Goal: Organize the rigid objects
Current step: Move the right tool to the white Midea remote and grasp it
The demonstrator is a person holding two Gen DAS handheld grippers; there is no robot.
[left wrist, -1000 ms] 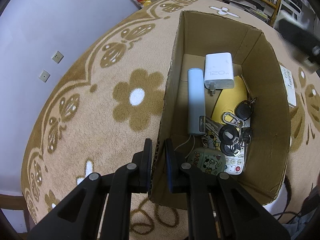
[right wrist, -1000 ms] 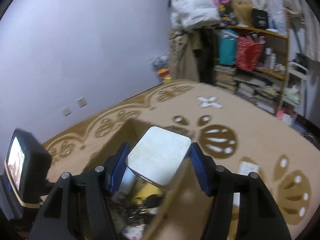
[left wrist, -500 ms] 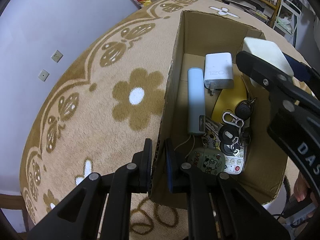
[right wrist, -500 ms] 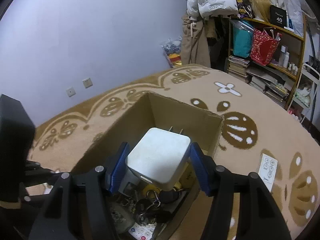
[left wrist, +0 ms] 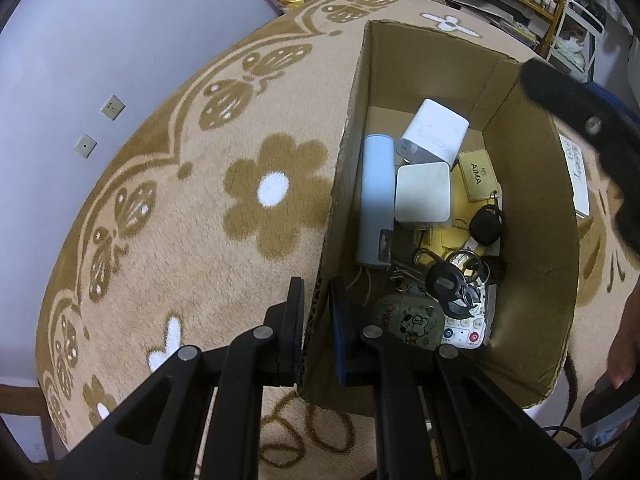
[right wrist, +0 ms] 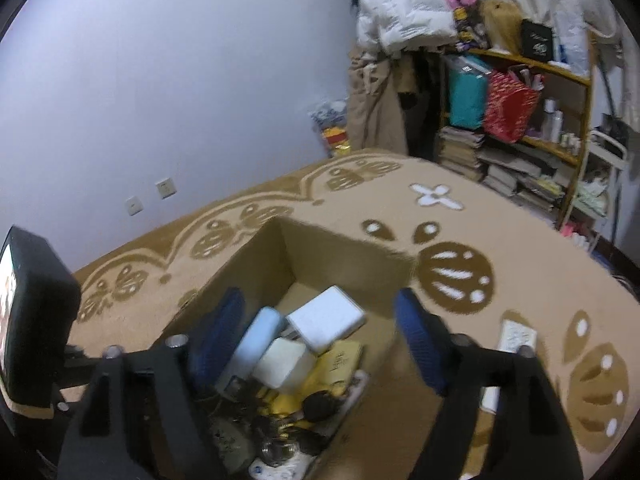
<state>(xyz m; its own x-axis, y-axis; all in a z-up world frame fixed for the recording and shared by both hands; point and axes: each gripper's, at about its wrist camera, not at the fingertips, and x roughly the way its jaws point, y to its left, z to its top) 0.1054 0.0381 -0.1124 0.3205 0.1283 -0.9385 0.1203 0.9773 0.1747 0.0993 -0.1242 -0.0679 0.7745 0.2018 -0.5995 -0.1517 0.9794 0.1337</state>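
An open cardboard box point(left wrist: 532, 216) point(right wrist: 352, 256) stands on a beige flowered rug. My left gripper point(left wrist: 316, 300) is shut on the box's left wall near its front corner. Inside lie a white square charger point(left wrist: 422, 196) point(right wrist: 282, 364), a second white charger point(left wrist: 434, 136) point(right wrist: 326, 318) tilted behind it, a pale blue cylinder point(left wrist: 376, 204) point(right wrist: 256, 340), a gold card point(left wrist: 478, 176), keys point(left wrist: 456, 280) and a white remote point(left wrist: 466, 330). My right gripper point(right wrist: 320, 344) hovers over the box, its jaws opening, with nothing between them.
A white remote control point(right wrist: 514, 338) point(left wrist: 576, 176) lies on the rug just right of the box. Cluttered wooden shelves point(right wrist: 520, 128) and hanging clothes point(right wrist: 400, 12) stand at the back. A bare wall with two sockets point(left wrist: 98, 126) is on the left.
My right gripper held the white square charger over the box; its jaws have spread and the charger now lies inside, in front of the other charger, which got pushed askew. The left gripper stayed put.
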